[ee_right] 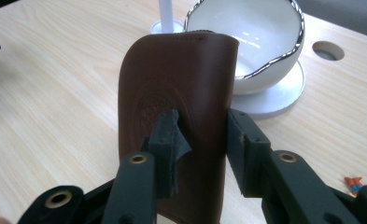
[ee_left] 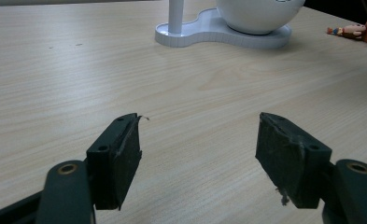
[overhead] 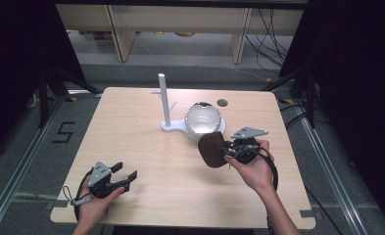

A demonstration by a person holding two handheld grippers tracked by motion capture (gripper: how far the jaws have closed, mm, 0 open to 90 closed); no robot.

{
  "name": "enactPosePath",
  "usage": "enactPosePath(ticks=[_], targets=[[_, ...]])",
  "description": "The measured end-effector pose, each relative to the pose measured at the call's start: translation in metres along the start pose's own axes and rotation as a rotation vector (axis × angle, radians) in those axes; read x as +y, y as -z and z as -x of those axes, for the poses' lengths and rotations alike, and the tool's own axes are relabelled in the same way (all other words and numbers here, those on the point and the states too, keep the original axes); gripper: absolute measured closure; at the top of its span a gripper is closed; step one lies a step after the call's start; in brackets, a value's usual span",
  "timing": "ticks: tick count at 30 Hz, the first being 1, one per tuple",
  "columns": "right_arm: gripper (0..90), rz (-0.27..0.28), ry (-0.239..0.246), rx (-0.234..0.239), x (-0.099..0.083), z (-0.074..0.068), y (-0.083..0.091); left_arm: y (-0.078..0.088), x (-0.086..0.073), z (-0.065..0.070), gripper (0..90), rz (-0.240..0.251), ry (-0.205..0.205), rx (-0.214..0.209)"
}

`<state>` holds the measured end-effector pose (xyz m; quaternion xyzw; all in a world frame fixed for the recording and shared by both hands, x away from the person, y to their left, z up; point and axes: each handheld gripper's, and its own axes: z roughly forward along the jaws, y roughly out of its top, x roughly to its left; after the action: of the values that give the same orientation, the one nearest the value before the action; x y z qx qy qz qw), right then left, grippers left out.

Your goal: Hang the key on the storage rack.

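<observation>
A brown leather pouch [ee_right: 176, 121] sits pinched in the right gripper [ee_right: 201, 135], one black jaw pressed against its embossed face and the other against its edge, so the tool is clamped on the pouch. In the high view the pouch [overhead: 211, 149] hangs at the near side of the white bowl [overhead: 203, 117], close to its rim, though from above I cannot tell whether leather and rim actually meet. The right gripper view puts the pouch's rounded top right in front of the bowl [ee_right: 260, 42], which has a wavy silver-edged rim and an open, glossy inside. The right hand [overhead: 252, 169] holds that gripper [overhead: 229, 149] from the near right of the bowl, with a grey three-cornered plate on top and a black cable looping back along the wrist.

The bowl stands on a white stand [overhead: 178, 128] with a figure-eight base; a slim upright post [overhead: 163, 100] with short side pegs rises from the base's left lobe, just to the left of the bowl. Beyond the bowl, to its right, a round hole [overhead: 222, 103] is cut in the wooden table [overhead: 131, 147].

Well away from the bowl, toward the near left corner of the table, the left hand [overhead: 93, 203] holds the left gripper [overhead: 127, 171]. In the left gripper view its jaws [ee_left: 197, 154] stand wide apart with bare tabletop between them, grasping nothing, pointed toward the stand's base [ee_left: 218, 35].
</observation>
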<state>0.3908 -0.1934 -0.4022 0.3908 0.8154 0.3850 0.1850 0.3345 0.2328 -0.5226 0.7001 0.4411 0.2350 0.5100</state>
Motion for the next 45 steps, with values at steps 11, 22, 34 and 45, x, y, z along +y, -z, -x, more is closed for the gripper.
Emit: enactPosePath(ticks=[11, 22, 34, 45], targets=[[66.0, 0.07, -0.039, -0.013, 0.013, 0.004, 0.001, -0.001, 0.0, 0.0, 29.9, 0.005, -0.001, -0.003], [66.0, 0.135, -0.04, -0.023, 0.027, 0.009, -0.003, -0.001, 0.0, 0.0, 29.8, 0.007, 0.0, -0.003], [66.0, 0.168, -0.062, -0.03, 0.042, 0.012, -0.008, 0.0, 0.0, 0.0, 29.8, 0.0, 0.001, 0.003], [65.9, 0.229, -0.02, -0.045, 0.06, 0.021, -0.017, 0.0, 0.0, 0.0, 29.8, 0.003, 0.004, 0.003]])
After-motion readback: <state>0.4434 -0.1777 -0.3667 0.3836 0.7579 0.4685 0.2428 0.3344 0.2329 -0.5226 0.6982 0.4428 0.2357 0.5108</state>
